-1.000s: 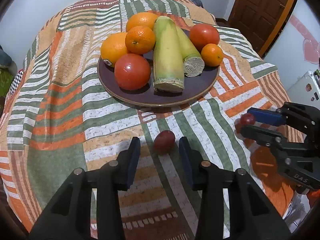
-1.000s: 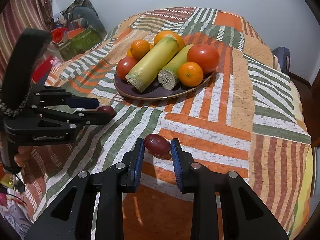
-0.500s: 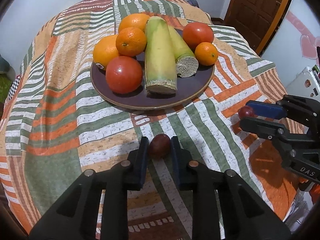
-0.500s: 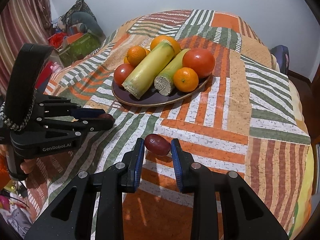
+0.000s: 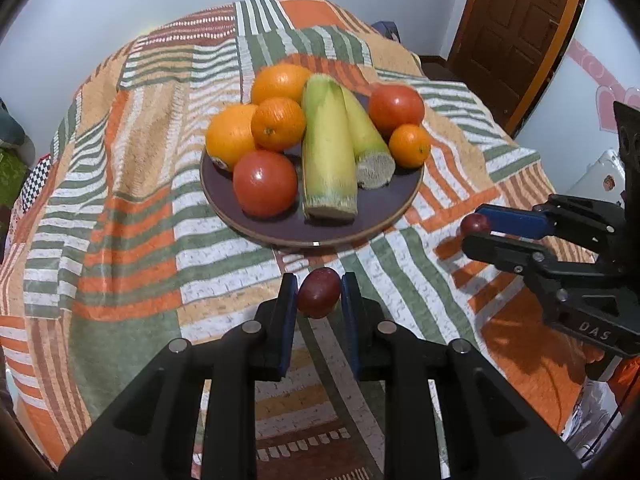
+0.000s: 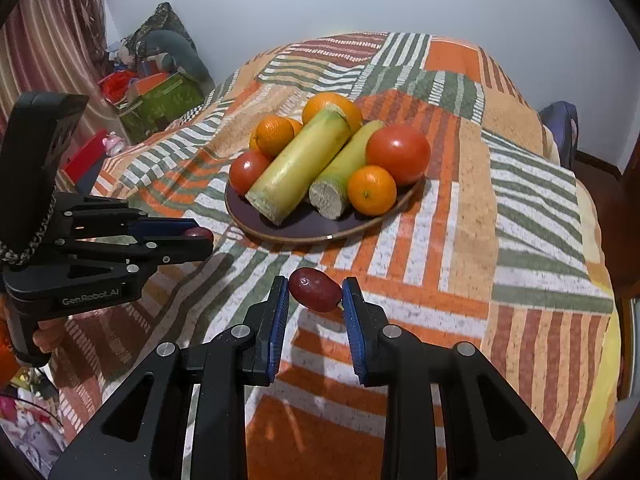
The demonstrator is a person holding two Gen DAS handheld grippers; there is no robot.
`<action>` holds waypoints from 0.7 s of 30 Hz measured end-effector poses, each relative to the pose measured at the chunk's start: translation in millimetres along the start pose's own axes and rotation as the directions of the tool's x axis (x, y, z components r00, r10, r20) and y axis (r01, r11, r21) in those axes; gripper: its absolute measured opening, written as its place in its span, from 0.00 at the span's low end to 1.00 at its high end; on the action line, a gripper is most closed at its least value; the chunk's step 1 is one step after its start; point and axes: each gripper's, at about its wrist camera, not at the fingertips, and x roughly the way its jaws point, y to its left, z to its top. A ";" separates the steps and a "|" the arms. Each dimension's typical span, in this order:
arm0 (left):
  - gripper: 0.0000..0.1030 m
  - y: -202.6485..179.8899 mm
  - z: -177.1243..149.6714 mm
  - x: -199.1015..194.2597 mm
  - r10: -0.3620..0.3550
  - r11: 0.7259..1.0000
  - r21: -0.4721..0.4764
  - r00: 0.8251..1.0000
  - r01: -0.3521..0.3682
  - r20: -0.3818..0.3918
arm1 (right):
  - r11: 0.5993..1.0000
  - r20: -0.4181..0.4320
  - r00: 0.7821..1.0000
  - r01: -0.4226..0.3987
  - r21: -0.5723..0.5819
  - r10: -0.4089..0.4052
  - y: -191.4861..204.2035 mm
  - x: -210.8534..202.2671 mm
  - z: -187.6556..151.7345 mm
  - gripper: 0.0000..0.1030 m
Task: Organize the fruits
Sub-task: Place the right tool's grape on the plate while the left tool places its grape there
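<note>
Striped patchwork bedspread (image 5: pixel 120 216) underfoot, with a dark plate (image 5: pixel 384 216) of oranges (image 5: pixel 278 123), tomatoes (image 5: pixel 265 183) and two cut sugarcane pieces (image 5: pixel 327 152) set on it. Left gripper (image 5: pixel 319 294) clamped on a dark red plum (image 5: pixel 319 293), just in front of the plate's near rim. Right gripper (image 6: pixel 315 294) likewise pinching a second plum (image 6: pixel 315 289), off to the right of the first, close to the plate.
</note>
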 end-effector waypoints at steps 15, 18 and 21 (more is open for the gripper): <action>0.21 20.7 30.6 6.3 0.013 0.998 -0.056 0.999 -0.011 0.042 | 0.999 0.012 1.000 -0.001 -0.050 0.002 9.0 25.6 31.0 0.24; 0.21 21.9 33.2 14.8 0.008 0.998 -0.060 1.000 -0.006 0.030 | 0.999 0.004 1.000 0.003 -0.052 -0.003 8.8 33.3 34.9 0.24; 0.21 22.7 33.8 20.4 0.000 0.998 -0.058 1.000 0.002 0.023 | 1.000 -0.004 1.000 -0.004 -0.030 0.004 5.6 39.8 35.8 0.24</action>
